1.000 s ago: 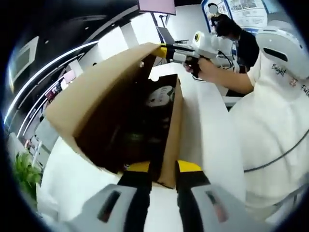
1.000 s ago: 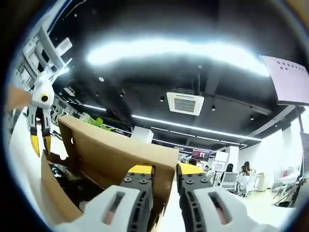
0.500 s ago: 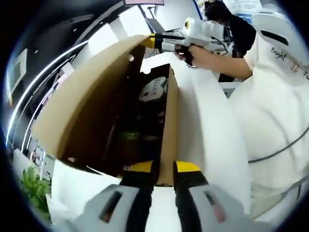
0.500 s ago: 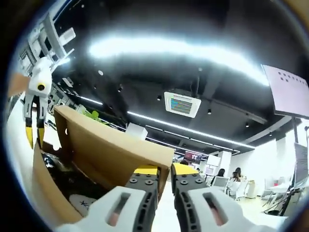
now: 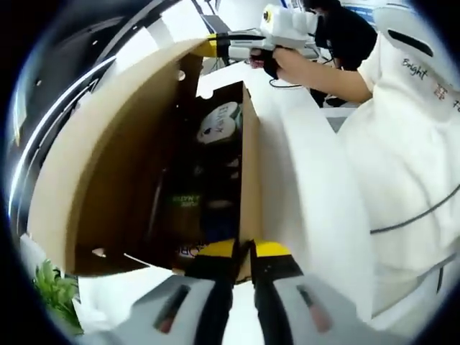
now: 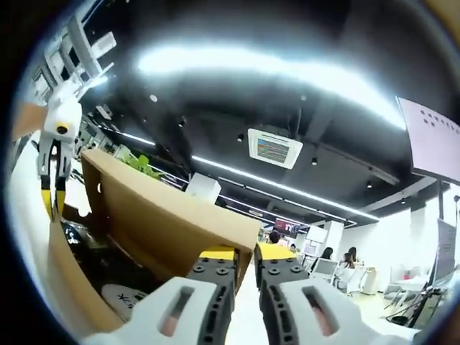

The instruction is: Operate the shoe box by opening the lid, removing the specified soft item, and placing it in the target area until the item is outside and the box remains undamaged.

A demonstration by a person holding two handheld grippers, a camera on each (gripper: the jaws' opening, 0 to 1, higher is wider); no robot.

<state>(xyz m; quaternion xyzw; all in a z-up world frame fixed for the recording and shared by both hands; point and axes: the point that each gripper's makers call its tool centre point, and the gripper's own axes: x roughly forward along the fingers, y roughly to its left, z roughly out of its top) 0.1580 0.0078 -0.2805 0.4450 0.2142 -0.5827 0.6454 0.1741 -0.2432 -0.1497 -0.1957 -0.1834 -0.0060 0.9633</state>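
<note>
Box: cardboard shoe box (image 5: 248, 180) on white table (image 5: 302, 180), lid (image 5: 108, 158) raised
Left gripper (image 5: 243, 250): jaws pinching box's near wall
Right gripper (image 6: 244, 254): jaws pinching lid's far corner
Inside box: white soft item (image 5: 218, 123) near far end

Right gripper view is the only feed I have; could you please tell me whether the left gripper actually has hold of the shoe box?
Observer: Yes. In the left gripper view, the left gripper has its jaws closed on the top edge of the box's side wall.
Operator: Thank you. And what lies deeper inside, please?
Observer: Under the raised lid, a dark item with a green label sits mid-box, and beyond it lies a white round item with dark print.
</note>
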